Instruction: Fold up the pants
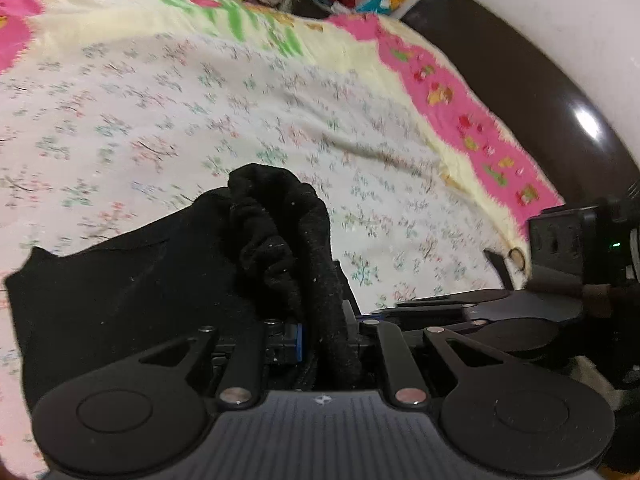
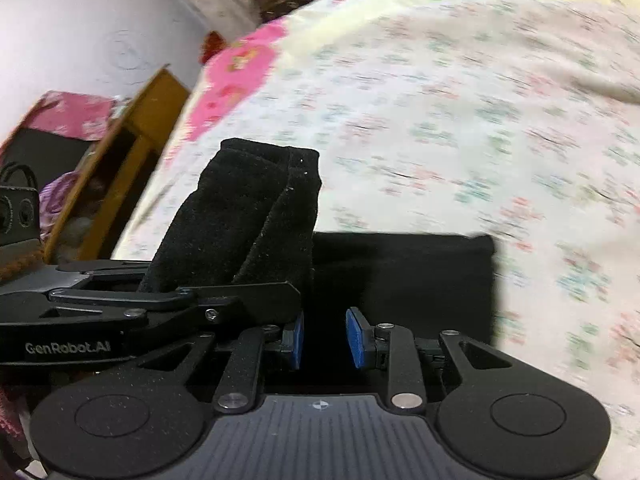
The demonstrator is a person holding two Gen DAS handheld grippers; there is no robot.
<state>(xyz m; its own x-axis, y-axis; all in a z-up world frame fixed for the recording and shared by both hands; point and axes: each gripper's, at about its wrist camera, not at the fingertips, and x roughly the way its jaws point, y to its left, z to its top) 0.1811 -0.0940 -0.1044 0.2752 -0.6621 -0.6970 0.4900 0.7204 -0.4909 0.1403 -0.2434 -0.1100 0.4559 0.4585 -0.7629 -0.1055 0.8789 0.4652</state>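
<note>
One floral bedsheet is covering the bed, with one pair of black pants lying on it. Two grippers are working: the left gripper is pinching bunched pants fabric in nearly closed jaws, while the right gripper is holding its jaws narrowly apart around dark cloth; whether they grip it I cannot tell.

Light: dim, warm indoor.
Glare: white spot on the glossy dark brown headboard, at three o'clock.
Blur: the floral white bedsheet smears with motion.
Edges: fisheye bending, corners black.
</note>
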